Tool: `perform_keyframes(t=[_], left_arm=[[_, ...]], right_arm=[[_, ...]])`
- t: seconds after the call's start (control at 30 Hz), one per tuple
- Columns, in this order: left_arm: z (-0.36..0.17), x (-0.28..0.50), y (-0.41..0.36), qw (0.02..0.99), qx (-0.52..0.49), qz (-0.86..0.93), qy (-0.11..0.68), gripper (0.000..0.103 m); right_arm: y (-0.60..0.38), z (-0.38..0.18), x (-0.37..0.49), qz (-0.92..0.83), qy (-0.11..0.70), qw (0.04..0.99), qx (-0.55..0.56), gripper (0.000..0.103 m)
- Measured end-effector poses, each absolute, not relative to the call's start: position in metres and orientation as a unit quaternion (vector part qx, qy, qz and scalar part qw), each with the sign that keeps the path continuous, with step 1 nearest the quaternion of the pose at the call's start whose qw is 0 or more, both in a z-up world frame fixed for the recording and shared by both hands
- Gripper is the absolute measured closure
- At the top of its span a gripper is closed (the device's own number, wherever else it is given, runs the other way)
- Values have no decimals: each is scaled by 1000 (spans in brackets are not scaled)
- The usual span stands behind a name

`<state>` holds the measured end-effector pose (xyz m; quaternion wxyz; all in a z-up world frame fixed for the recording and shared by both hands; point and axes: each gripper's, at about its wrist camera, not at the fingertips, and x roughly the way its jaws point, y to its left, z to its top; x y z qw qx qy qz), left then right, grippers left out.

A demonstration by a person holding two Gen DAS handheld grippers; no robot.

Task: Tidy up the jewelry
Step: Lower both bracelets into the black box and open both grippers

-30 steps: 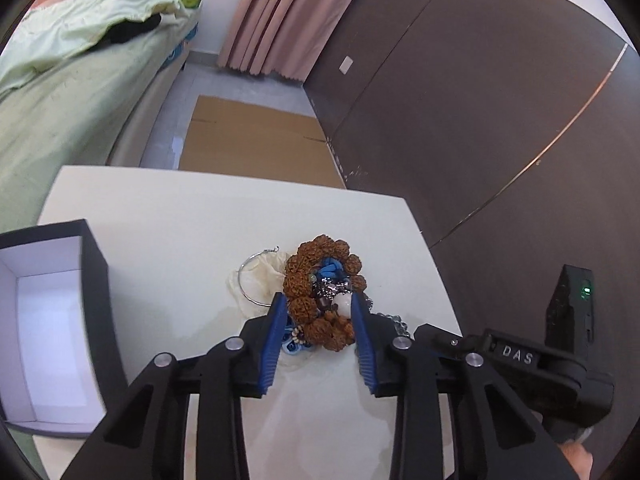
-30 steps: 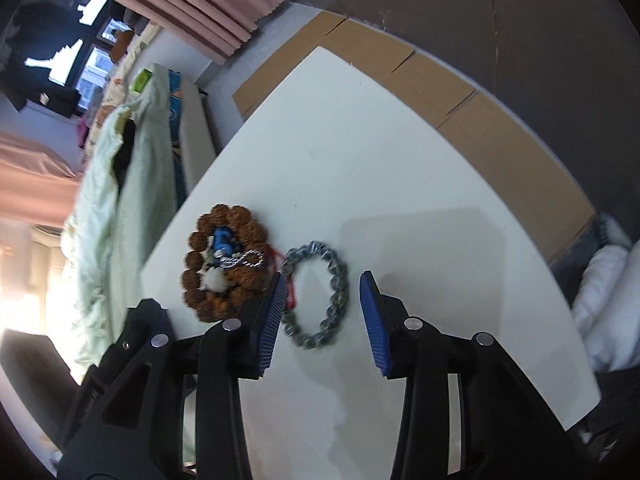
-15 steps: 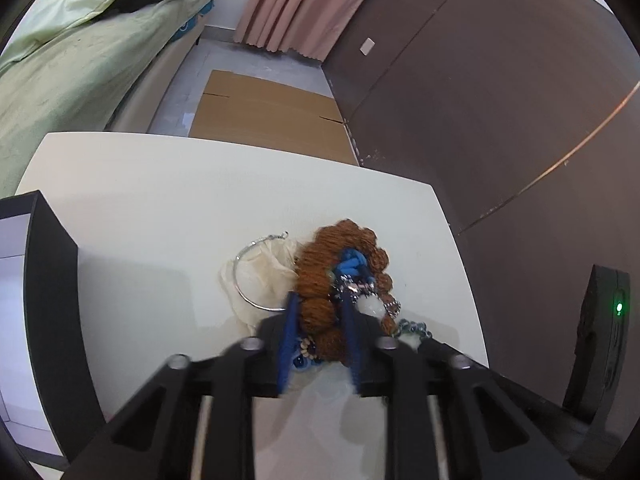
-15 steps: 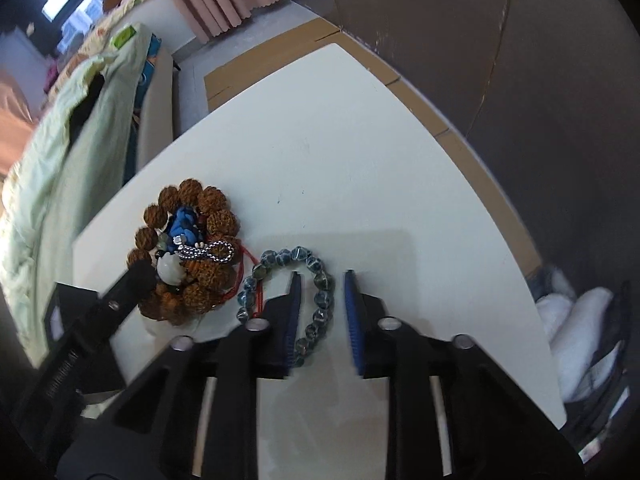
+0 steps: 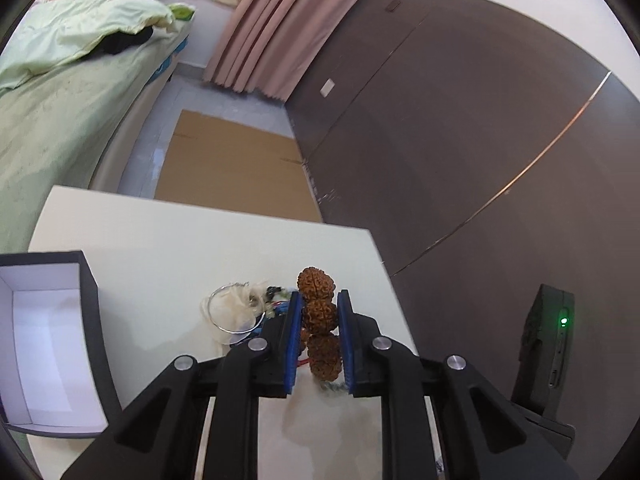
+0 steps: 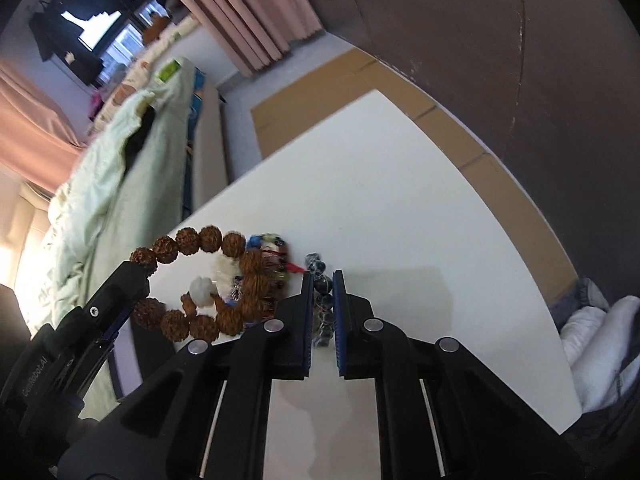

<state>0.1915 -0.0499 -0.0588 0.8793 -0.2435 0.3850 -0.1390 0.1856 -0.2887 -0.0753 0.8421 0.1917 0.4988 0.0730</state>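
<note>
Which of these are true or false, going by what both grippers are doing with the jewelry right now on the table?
1. The left gripper is shut on the brown seed bracelet. True.
2. The right gripper is wide open. False: it is shut on the dark blue bead bracelet.
3. The black box lies open, white inside. True.
4. The silver bangle is in the box. False: it lies on the white table.
</note>
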Motion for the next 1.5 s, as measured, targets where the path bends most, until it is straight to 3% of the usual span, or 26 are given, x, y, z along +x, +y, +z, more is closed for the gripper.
perform_keyframes(t=[0.7,1.07,1.2,1.23,1.27,1.33,1.5], left_arm=[[12,132,32,911,-254,-115,305,88],[-20,118,75,906,-251,-64,333,87],[-53,132,88,879,-265,-39,395,84],[-57,132,91,876,-266,-23,402,72],[-60,131,97,876,-264,-3,404,43],[-55,123,109,887,-263,28,378,15],[-33,112,122,906,-249,49,340,10]], right_arm=[[-238,-3,153,217,362,872,248,93],[-201,-10,148,247,368,866,232,93],[-191,-16,141,258,373,862,226,93],[-189,-18,139,261,374,861,223,93],[-187,-19,138,265,375,860,221,93],[-178,-22,137,275,379,856,217,93],[-151,-26,132,300,383,850,202,93]])
